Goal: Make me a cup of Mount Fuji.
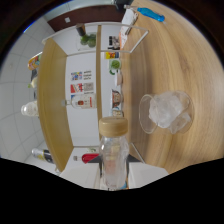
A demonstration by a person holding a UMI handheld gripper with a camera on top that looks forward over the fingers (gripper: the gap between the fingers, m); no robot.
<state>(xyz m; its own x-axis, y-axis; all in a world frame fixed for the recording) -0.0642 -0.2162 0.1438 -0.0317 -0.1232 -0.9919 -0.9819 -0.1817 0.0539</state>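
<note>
I have the gripper (112, 182) closed on a clear bottle (112, 160) with a wooden cap, its long axis pointing away from me. The cup of ice (167, 112) lies on the bench (200, 75), right of the bottle's cap and just beyond it.

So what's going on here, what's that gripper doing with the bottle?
A hand-held gripper has a clear bottle with a light wooden-looking cap between its fingers, apparently clamped, with the bottle upright just ahead of the camera. Beside the bottle, a clear plastic cup filled with ice sits on the wood-grain counter. Beyond them is a white shelf unit holding bottles and small items. Nothing has been poured into the cup yet that I can see; it looks like drink-making is underway.
</note>
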